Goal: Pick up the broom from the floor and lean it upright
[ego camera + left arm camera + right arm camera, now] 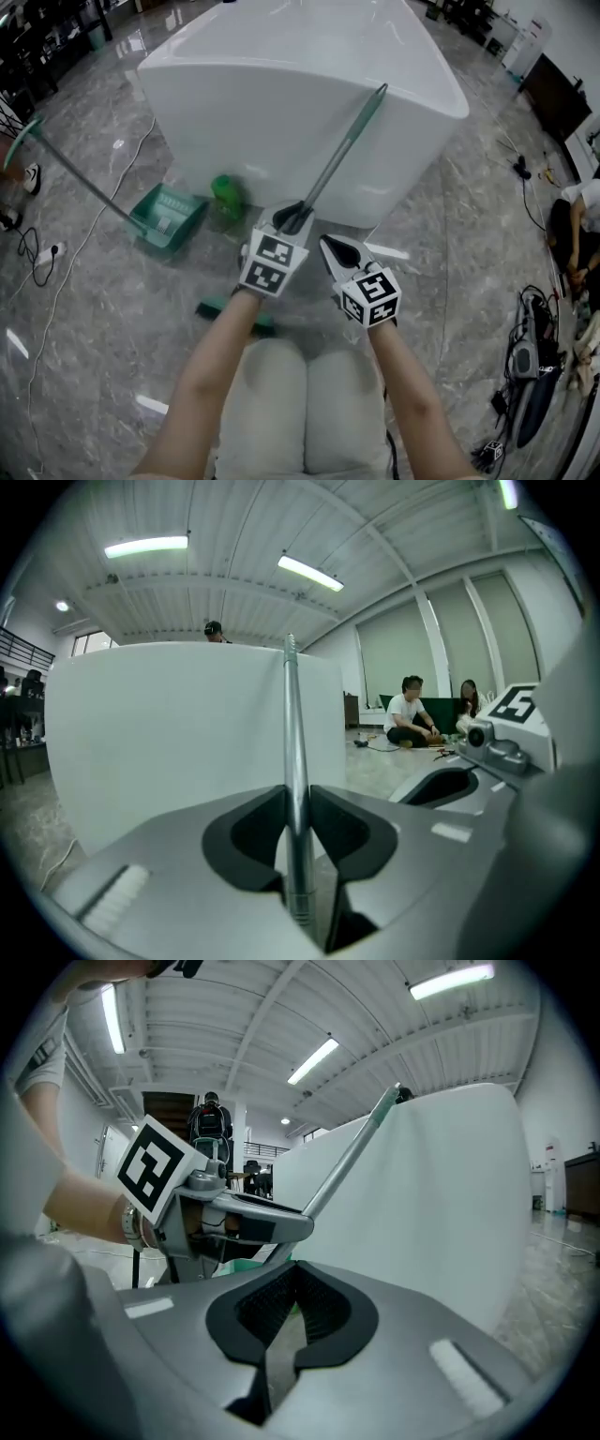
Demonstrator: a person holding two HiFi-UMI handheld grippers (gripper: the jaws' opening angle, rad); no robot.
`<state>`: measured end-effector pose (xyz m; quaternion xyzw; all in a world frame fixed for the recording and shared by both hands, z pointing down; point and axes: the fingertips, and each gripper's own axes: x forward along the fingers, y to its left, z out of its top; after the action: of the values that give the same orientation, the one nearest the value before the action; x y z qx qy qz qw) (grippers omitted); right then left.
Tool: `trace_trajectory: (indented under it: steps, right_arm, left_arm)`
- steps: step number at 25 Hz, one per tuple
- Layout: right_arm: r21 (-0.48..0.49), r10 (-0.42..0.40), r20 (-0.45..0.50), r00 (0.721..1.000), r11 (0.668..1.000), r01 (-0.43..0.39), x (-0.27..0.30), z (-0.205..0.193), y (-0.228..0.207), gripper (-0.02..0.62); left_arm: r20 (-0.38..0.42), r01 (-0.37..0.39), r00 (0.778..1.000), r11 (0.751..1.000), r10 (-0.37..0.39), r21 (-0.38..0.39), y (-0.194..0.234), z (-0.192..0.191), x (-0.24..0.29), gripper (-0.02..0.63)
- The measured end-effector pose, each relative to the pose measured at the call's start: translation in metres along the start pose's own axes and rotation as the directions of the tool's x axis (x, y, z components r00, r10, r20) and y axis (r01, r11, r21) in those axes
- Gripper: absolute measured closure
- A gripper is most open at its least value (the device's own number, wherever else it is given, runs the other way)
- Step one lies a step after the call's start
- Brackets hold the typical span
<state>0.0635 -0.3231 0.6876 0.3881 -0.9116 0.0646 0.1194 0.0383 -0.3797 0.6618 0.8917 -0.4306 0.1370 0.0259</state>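
Progress, we judge, is about halfway: one broom point(342, 155) slants up across the frame's centre, its handle raised but not yet leaned. From left we count one dustpan point(169, 217), one green bottle point(225, 190), one left gripper point(293, 217) clamped on the handle, one right gripper point(330, 246) closed and empty, and one white tub point(281, 84) behind.
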Motion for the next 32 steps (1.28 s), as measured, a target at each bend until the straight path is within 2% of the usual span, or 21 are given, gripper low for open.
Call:
trace_trajectory:
  steps: [6, 13, 16, 20, 22, 28, 32]
  right_arm:
    - [0.013, -0.025, 0.02, 1.0, 1.0, 0.024, -0.003, 0.005, -0.008, 0.594]
    - [0.026, -0.04, 0.025, 0.999, 0.999, 0.04, -0.005, 0.003, -0.006, 0.594]
    - [0.024, -0.045, 0.024, 0.999, 0.999, 0.045, -0.009, 0.001, -0.008, 0.594]
    - [0.024, -0.057, 0.017, 0.998, 0.998, 0.057, -0.012, -0.002, -0.013, 0.594]
    - [0.031, -0.059, 0.018, 0.998, 0.998, 0.059, -0.013, -0.004, -0.013, 0.594]
    - [0.034, -0.048, 0.029, 0.998, 0.998, 0.047, -0.01, -0.002, -0.008, 0.594]
    - [0.052, -0.048, 0.04, 0.998, 0.998, 0.046, -0.015, 0.013, -0.009, 0.594]
  left_arm:
    - [0.071, -0.058, 0.996, 0.998, 0.058, -0.001, 0.014, 0.029, 0.02, 0.526]
    - [0.096, -0.099, 0.991, 0.995, 0.097, 0.021, 0.028, 0.042, 0.048, 0.523]
    - [0.069, -0.103, 0.993, 0.994, 0.1, 0.044, 0.031, 0.041, 0.055, 0.517]
    - [0.073, -0.118, 0.991, 0.989, 0.112, 0.088, 0.032, 0.045, 0.057, 0.51]
    - [0.083, -0.122, 0.99, 0.988, 0.114, 0.097, 0.032, 0.048, 0.057, 0.473]
    - [0.096, -0.099, 0.992, 0.985, 0.085, 0.142, 0.025, 0.054, 0.052, 0.437]
    - [0.092, -0.084, 0.993, 0.987, 0.072, 0.136, 0.017, 0.06, 0.044, 0.437]
